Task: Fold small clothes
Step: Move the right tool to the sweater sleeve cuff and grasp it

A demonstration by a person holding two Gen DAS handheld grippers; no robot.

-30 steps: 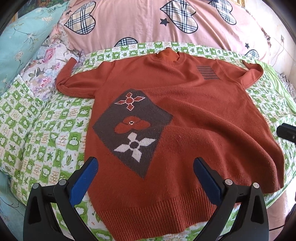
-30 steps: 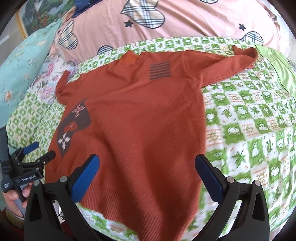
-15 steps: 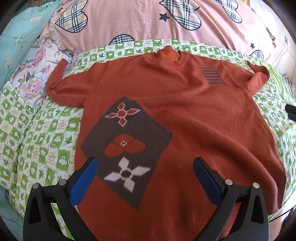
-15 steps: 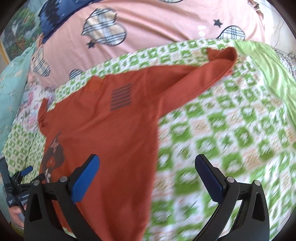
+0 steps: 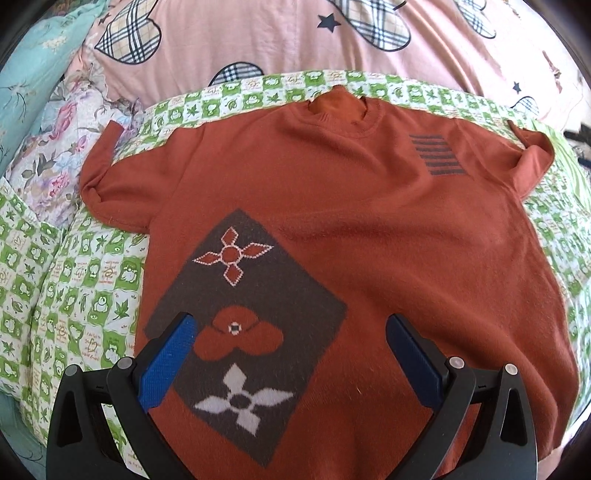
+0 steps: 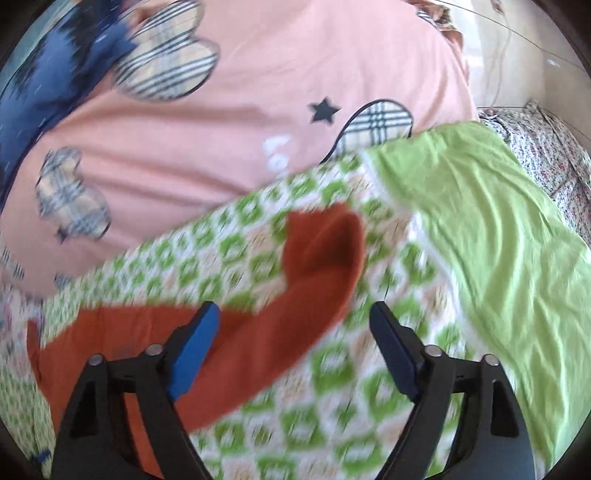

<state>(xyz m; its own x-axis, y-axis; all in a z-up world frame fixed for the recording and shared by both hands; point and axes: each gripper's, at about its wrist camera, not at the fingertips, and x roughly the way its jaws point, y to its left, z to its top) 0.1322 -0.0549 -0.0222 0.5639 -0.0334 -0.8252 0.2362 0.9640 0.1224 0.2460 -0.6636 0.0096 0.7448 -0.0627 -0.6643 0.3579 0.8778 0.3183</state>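
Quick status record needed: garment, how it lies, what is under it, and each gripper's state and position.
garment: rust-orange sweater, dark diamond patch with flower motifs, striped block on the chest
lay: spread flat, front up, both sleeves out, not yet folded
surface: green-and-white checked quilt, pink heart-print bedding behind
left gripper: open, above the sweater's lower front, nothing held
right gripper: open, jaws have just been closing, nothing between them, aimed at the sleeve end; view blurred
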